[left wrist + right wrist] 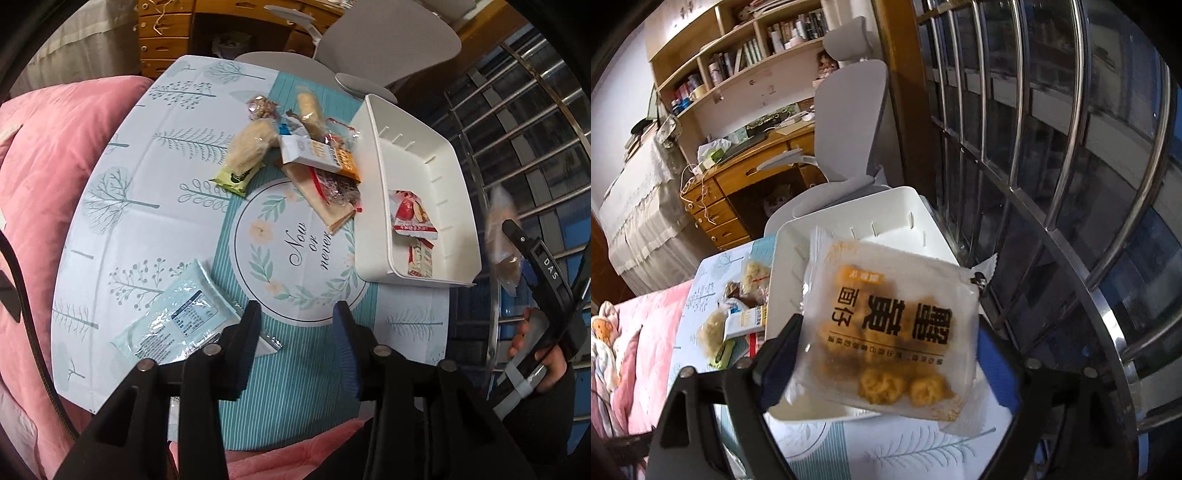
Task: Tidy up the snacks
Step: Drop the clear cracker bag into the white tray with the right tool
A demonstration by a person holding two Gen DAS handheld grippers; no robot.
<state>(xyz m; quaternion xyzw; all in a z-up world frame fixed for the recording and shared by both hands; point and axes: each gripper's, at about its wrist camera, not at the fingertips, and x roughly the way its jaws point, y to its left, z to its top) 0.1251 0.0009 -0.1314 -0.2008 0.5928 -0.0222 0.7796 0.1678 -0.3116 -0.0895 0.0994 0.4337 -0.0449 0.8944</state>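
My right gripper (888,326) holds a translucent packet of yellow noodle snack (897,291) by its side edges, hanging over the white bin (849,210). In the left wrist view that packet (500,229) is a blur right of the bin (373,166), which holds red snack packets (412,218). A loose pile of snacks (314,155) lies on the table left of the bin. My left gripper (297,314) stands open and empty above the table's near side. A light blue packet (177,321) lies flat beside its left finger.
The round table (147,184) has a tree-print cloth. Pink bedding (48,166) borders it on the left, a grey chair (388,40) stands behind it, and steel window bars (517,110) run close on the right. A hand (546,365) grips the right tool.
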